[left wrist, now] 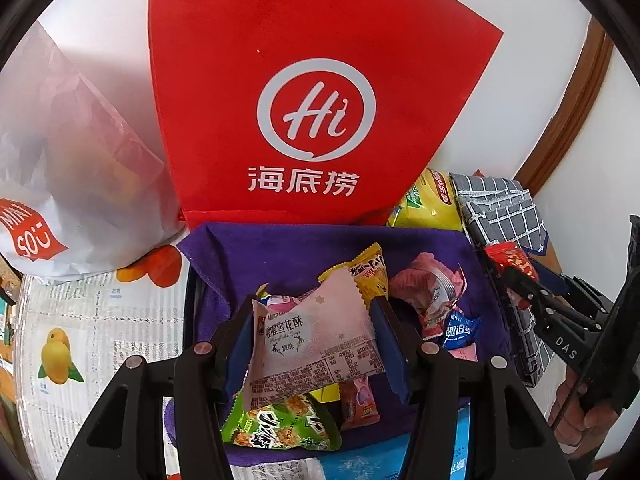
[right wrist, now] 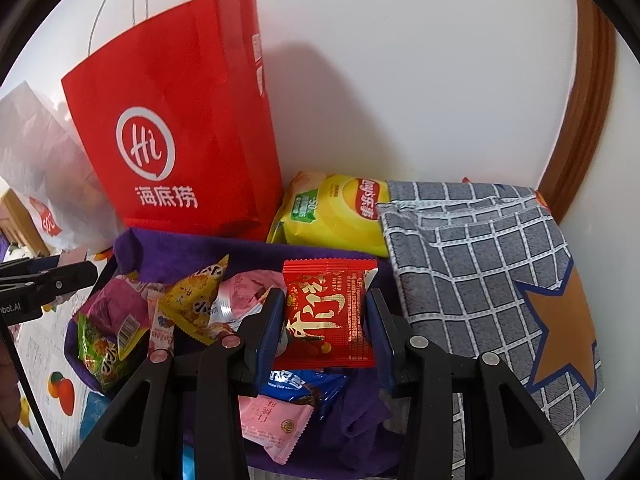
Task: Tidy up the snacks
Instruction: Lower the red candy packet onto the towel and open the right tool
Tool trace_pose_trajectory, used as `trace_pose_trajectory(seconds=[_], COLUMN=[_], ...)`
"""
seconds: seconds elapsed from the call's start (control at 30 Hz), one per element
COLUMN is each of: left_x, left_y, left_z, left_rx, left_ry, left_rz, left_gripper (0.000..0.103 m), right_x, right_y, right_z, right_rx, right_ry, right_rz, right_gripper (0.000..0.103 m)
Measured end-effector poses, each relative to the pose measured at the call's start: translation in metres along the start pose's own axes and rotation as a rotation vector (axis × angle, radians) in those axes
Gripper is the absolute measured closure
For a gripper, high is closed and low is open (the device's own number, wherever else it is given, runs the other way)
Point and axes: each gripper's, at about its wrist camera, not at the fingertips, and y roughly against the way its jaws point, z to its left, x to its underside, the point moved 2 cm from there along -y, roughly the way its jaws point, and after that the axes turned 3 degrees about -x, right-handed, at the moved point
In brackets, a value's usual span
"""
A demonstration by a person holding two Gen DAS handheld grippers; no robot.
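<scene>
Your left gripper [left wrist: 314,334] pinches a pale pink snack packet [left wrist: 316,340] above the purple cloth-lined tray [left wrist: 280,248]; your right gripper [right wrist: 326,320] pinches a red snack packet [right wrist: 328,312] over the tray's right side, near the grey checked cloth [right wrist: 480,264]; loose snacks lie in the tray; the red paper bag [right wrist: 180,140] stands at its far edge, beside the yellow chip bag [right wrist: 336,216].

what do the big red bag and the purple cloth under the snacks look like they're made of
Red bag: probably matte non-woven fabric or paper, with stiff creased sides, a slightly fuzzy face and thin cord handles. Purple cloth: likely soft plush towelling, with a napped surface and stitched hem.
</scene>
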Motion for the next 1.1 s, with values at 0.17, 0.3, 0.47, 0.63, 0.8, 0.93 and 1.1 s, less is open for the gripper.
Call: trace_pose_trajectory(seconds=[0.17, 0.3, 0.47, 0.63, 0.8, 0.93, 1.1], left_x=[0.001, 0.002, 0.002, -0.002, -0.002, 0.002, 0.007], left_y=[-0.006, -0.012, -0.016, -0.016, -0.020, -0.027, -0.035], left_z=[-0.004, -0.010, -0.011, 0.008, 0.010, -0.005, -0.019], left_rx=[0.005, 0.022, 0.027, 0.051, 0.083, 0.090, 0.067], left_ry=[-0.004, -0.011, -0.008, 0.047, 0.066, 0.028, -0.024], left_rz=[0.016, 0.030, 0.037, 0.036, 0.050, 0.074, 0.109], left_gripper=[0.050, 0.050, 0.050, 0.050, 0.050, 0.050, 0.049], right_x=[0.003, 0.007, 0.009, 0.010, 0.011, 0.013, 0.015], right_y=[-0.007, -0.015, -0.020, -0.024, -0.028, -0.032, -0.038], right_z=[0.004, 0.007, 0.007, 0.005, 0.004, 0.006, 0.007], right_rx=[-0.016, -0.024, -0.027, -0.028, -0.038, -0.038, -0.034], right_ry=[0.012, 0.022, 0.027, 0.027, 0.024, 0.044, 0.054], right_rz=[0.021, 0.048, 0.064, 0.076, 0.092, 0.111, 0.140], right_gripper=[0.061, 0.061, 0.061, 0.061, 0.061, 0.061, 0.061])
